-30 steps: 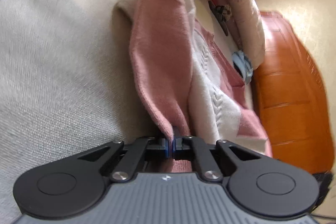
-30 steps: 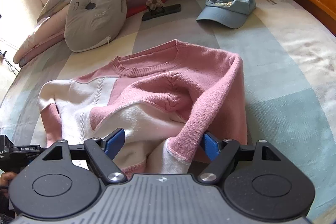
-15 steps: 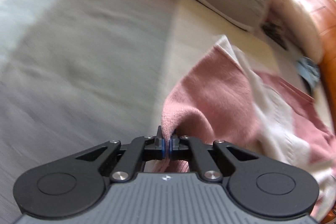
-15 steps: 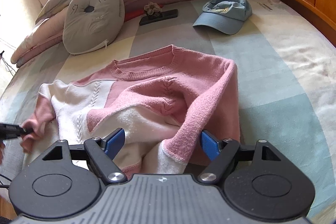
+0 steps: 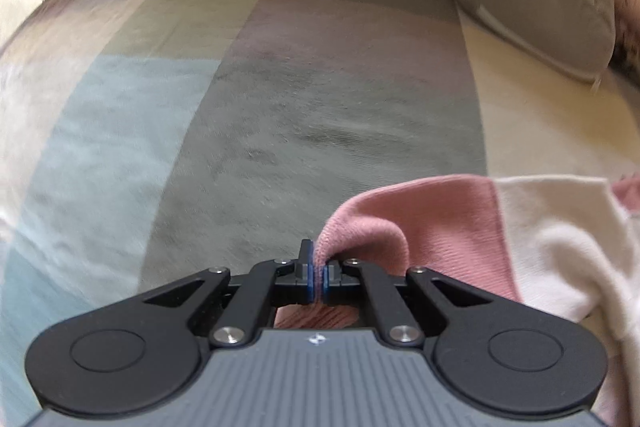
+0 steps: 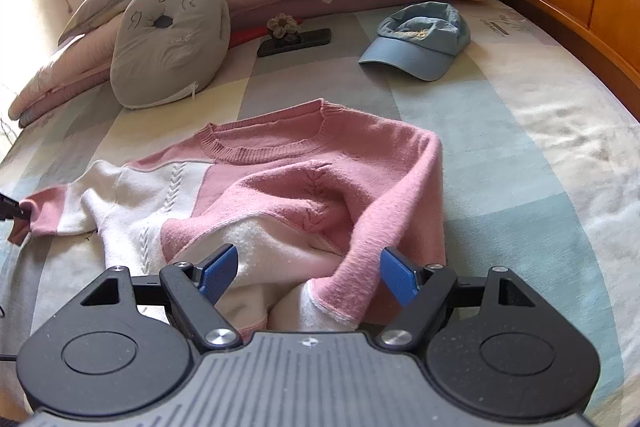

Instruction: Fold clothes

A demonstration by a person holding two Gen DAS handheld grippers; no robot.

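Only my right view shows the cap [image 6: 418,41]; my left gripper [image 5: 317,277] pinches the sweater [image 6: 280,179] cuff, my right gripper [image 6: 308,277] gapes empty over its hem.

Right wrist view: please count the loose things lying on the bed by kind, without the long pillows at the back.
Sweater: 1
Cap: 1
Grey cat cushion: 1
Dark flat object with a flower on it: 1
Total: 4

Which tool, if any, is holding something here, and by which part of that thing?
The left tool is shut on the pink cuff of the sweater sleeve. The right tool is open, gripping nothing.
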